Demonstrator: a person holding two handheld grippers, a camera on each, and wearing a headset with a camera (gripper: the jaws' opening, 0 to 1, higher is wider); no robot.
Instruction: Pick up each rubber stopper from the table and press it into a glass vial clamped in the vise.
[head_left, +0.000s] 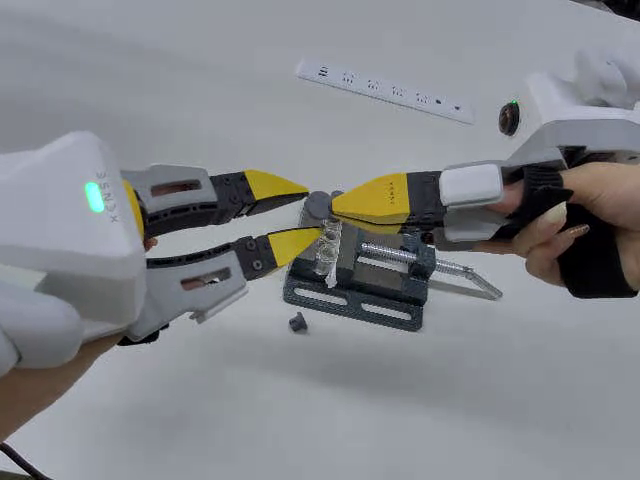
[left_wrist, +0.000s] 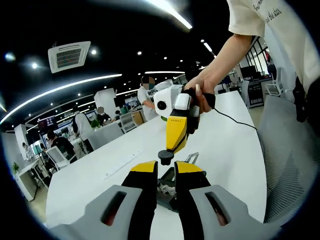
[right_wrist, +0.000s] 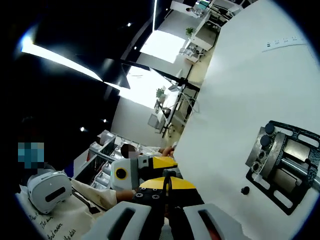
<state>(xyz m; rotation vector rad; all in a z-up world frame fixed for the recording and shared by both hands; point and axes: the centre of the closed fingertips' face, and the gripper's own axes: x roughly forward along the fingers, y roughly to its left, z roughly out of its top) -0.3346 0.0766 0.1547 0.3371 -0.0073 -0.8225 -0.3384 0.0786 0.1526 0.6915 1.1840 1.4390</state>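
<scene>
Pinching a dark rubber stopper in the closed right claw at frame centre, just above the glass vials in the vise; left claw parted, empty. Probably light, squashy, grippy: best held by the wide head. Fragile glass below.

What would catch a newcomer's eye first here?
The yellow-tipped right gripper pinches a dark round rubber stopper just above the clear glass vials in the dark grey metal vise at mid-table. The left gripper stands open opposite. A second small dark stopper lies on the white table beside the vise.
</scene>
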